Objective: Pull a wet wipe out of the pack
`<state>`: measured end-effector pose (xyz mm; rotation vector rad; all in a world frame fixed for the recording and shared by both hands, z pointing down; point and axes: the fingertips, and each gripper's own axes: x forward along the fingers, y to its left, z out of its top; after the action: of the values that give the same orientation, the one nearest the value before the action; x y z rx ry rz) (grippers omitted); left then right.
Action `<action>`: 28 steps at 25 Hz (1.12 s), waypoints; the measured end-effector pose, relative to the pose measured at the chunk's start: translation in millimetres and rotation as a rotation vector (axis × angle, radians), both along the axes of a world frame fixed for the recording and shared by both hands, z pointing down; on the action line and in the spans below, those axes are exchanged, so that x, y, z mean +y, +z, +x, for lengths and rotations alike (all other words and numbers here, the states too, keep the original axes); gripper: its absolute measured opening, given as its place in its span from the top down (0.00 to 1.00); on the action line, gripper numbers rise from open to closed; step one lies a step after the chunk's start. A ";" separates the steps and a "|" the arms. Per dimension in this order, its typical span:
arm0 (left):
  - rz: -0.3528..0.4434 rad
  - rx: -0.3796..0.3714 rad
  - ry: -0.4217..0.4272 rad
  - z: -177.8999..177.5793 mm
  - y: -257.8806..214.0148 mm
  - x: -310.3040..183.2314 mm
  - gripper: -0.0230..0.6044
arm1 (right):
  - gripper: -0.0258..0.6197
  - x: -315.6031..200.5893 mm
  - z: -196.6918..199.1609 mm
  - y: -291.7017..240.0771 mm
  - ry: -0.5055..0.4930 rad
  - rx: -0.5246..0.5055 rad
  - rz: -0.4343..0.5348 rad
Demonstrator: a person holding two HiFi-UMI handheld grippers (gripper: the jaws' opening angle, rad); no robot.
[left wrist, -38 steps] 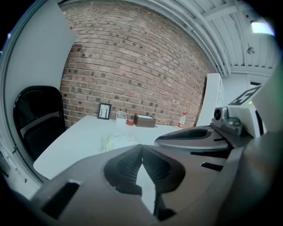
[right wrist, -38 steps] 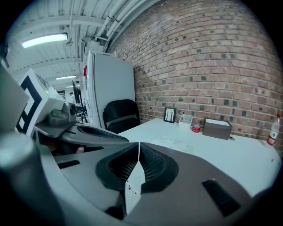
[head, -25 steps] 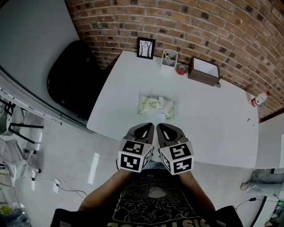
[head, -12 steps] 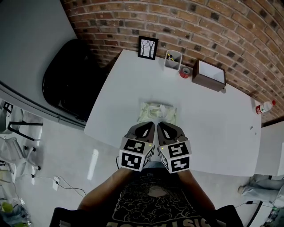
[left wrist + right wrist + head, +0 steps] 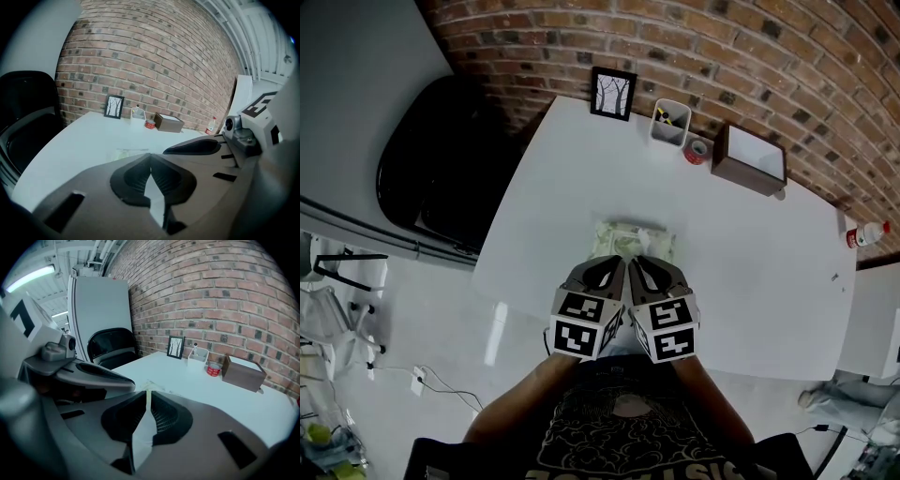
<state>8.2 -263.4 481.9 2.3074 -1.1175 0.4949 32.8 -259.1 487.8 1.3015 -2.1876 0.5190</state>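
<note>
Left gripper (image 5: 617, 262): jaws together, nothing held, centre frame.
Right gripper (image 5: 639, 262): the same, alongside.
Wipe pack (image 5: 630, 236): just above both tips.

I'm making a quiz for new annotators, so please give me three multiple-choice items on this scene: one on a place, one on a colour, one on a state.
1. Where does the pale green soft wet-wipe pack lie?
A) on the white table, just beyond both tools
B) on the floor
C) lifted in the air by a tool

2. What colour is the small tape roll beside the white plastic cup?
A) blue
B) red
C) yellow

3. How do the jaws of the left tool and the right tool stand?
A) wide apart
B) clamped on a wipe
C) together, holding nothing

Answers: 1 A, the head view shows it ahead of the tool tips; 2 B, it is plainly red; 3 C, each tool's view shows the tips meeting, with nothing between.
</note>
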 end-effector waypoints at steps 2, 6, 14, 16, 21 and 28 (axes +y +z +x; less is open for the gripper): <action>-0.010 -0.002 0.000 0.6 4.5 -2.4 0.94 | 0.93 -4.4 -1.1 1.9 -0.002 -0.003 -0.006; -0.021 -0.004 0.004 2.4 10.2 -10.2 0.94 | 0.93 -13.9 1.1 12.3 -0.005 0.015 -0.021; -0.037 -0.015 0.004 1.7 18.6 -19.2 0.94 | 0.86 -22.4 2.0 21.6 -0.005 0.017 -0.059; -0.042 -0.016 0.005 2.5 20.9 -19.8 0.94 | 0.85 -23.2 2.8 25.5 -0.005 0.019 -0.069; -0.048 -0.015 0.004 2.1 23.5 -21.8 0.94 | 0.85 -25.1 3.1 32.9 -0.006 0.029 -0.088; -0.053 -0.013 -0.001 0.4 23.7 -21.8 0.94 | 0.88 -24.7 1.0 34.4 -0.007 -0.014 -0.110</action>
<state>8.6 -285.2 505.6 2.2608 -1.0985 0.5341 33.8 -283.8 522.2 1.2358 -2.1423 0.6377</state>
